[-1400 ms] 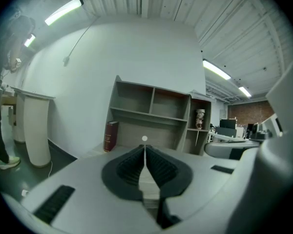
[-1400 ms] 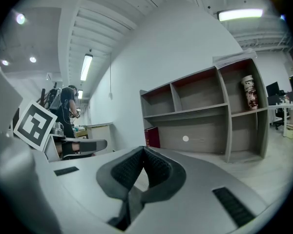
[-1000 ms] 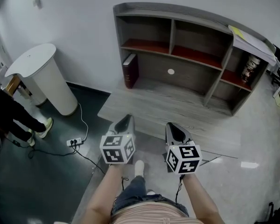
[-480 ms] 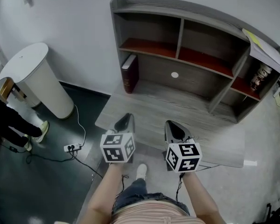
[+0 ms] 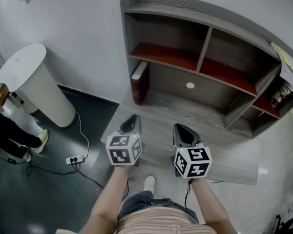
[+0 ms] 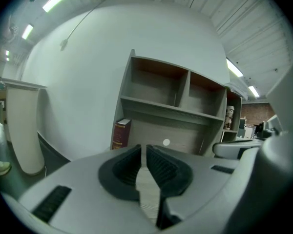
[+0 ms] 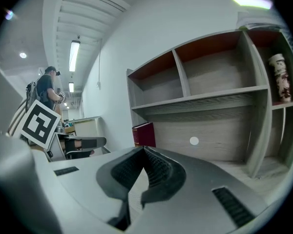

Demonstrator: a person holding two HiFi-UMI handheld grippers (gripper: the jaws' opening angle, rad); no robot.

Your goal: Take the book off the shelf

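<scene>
Left hand-held gripper (image 5: 133, 118), right hand-held gripper (image 5: 179, 127) pressed together; maroon book (image 5: 139, 84) upright, woodgrain shelf (image 5: 205, 113).

Ahead and to the left of the left gripper (image 6: 145, 152), in its own view, the foot of the book (image 6: 121, 133) is hidden behind the gripper's grey body, and the gold print on the spine is too small to read. In the right gripper view the book's lower part likewise sits behind the right gripper (image 7: 144, 152). A patterned cylinder (image 7: 282, 77) high to that gripper's right is too blurred to identify. In the head view, the picture's right edge cuts off the shelf's (image 5: 244, 38) far end and the papers (image 5: 289, 62) on top. Well left of the left gripper, a person (image 5: 19, 140) shows only legs and shoes.
</scene>
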